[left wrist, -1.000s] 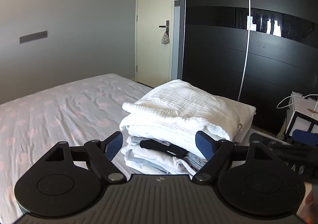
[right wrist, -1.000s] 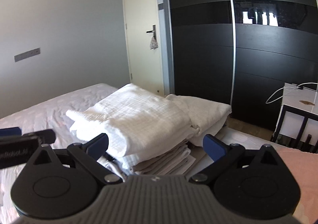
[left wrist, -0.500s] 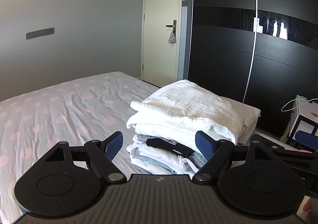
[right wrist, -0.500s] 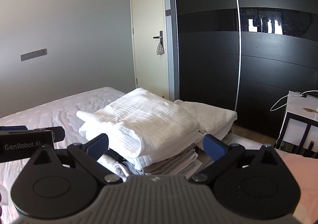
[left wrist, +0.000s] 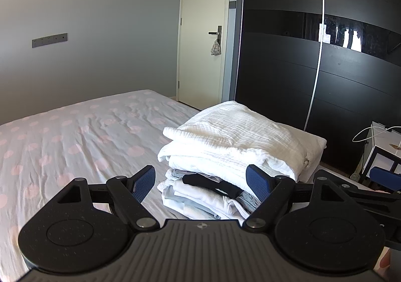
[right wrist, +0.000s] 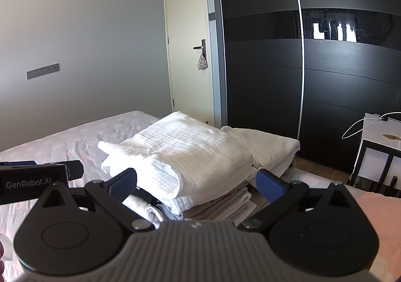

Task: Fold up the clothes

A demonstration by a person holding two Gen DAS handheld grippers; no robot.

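A stack of folded clothes point(left wrist: 233, 156) is seen resting near the corner of a bed covered with a pale sheet printed with pink dots point(left wrist: 75, 136), in front of a tall black sliding wardrobe point(left wrist: 313, 56). The top of the stack is formed by a thick white crinkled-cotton garment point(right wrist: 185, 151), folded into a broad slab with a rounded fold facing the cameras and a loose flap projecting to the left. Under it, thinner pieces are layered: a narrow black fabric item point(left wrist: 213, 185), white and pale grey folded pieces point(left wrist: 198, 200), and, seen from the right wrist view, flat cream-coloured layers point(right wrist: 225, 204). The edges of the lower layers are uneven and stick out beyond the white slab. The left claw point(left wrist: 200, 183) is held wide apart, its 2 blue-padded fingers point(left wrist: 144, 183) framing the near end of the stack with nothing gripped. The right claw point(right wrist: 198, 183) is likewise spread wide and empty, with the stack seen between its blue pads point(right wrist: 270, 188). A cream door with a dark lever handle point(left wrist: 203, 39) is seen behind the bed, and a small patterned pouch point(left wrist: 216, 48) is hung from the handle.
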